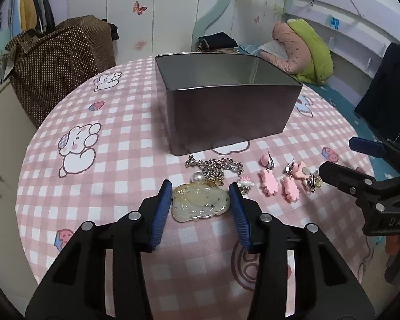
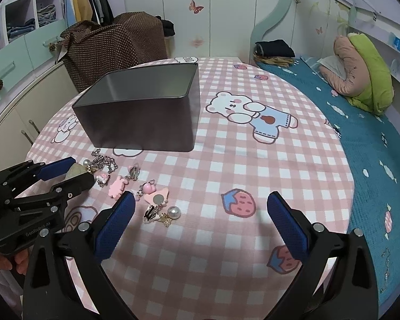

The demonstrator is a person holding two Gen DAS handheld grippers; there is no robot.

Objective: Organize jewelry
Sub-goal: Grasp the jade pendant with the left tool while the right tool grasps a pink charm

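Observation:
A pale carved jade pendant (image 1: 200, 205) lies on the pink checked tablecloth, and the blue pads of my left gripper (image 1: 200, 186) touch both of its sides; it is still on the cloth. Behind it lie a silver chain (image 1: 216, 165), a pearl (image 1: 197, 178), a small white charm (image 1: 244, 182) and pink earrings (image 1: 269, 182). The empty grey metal tin (image 1: 226, 112) stands beyond them. In the right wrist view, my right gripper (image 2: 201, 197) hovers wide open, with nothing between its fingers. A pearl charm (image 2: 173, 211) and a pink heart piece (image 2: 157, 198) lie by its left finger.
A brown dotted bag (image 2: 114, 45) sits behind the table at the left. A bed with a teal cover (image 2: 373, 160) and a green-pink pillow (image 2: 360, 77) runs along the table's right side. The cloth (image 2: 253, 160) right of the tin holds no jewelry.

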